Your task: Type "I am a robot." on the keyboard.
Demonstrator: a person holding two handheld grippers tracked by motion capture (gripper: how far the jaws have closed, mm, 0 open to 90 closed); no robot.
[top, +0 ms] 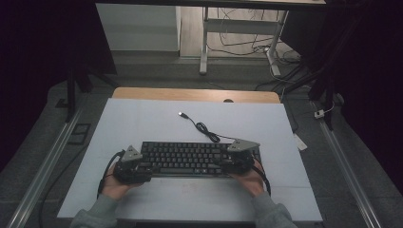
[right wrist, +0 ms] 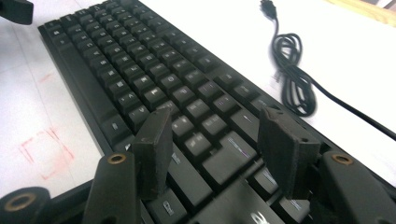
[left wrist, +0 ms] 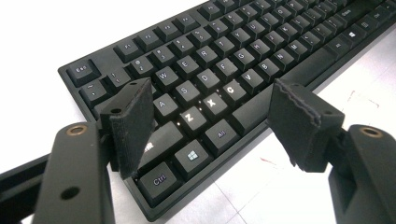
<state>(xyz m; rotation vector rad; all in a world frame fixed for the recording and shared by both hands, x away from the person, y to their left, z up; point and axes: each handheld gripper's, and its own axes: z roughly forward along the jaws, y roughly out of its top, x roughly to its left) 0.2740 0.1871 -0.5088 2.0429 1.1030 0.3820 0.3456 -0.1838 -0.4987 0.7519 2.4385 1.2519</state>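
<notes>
High view gives us the keyboard (top: 190, 159) lying on the desk (top: 142, 123), left tongs (top: 138, 172) and right tongs (top: 227, 166) at its ends; our gripper views show both spread apart, clamping nothing.

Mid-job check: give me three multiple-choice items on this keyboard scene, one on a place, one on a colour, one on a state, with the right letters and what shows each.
1. Where does the coiled cable lie?
A. beyond the keyboard's far edge
B. across the keys
C. off the table

2. What colour is the keyboard?
A. white
B. black
C. red

3. How do the left gripper's jaws stand?
A. shut on a key
C. open above the keys
B. shut on the cable

Answers:
1 A, the high view shows the coil on the white table just past the keyboard.
2 B, case and keycaps are black in every view.
3 C, the left gripper view shows a wide gap between the pads, nothing pinched.
</notes>
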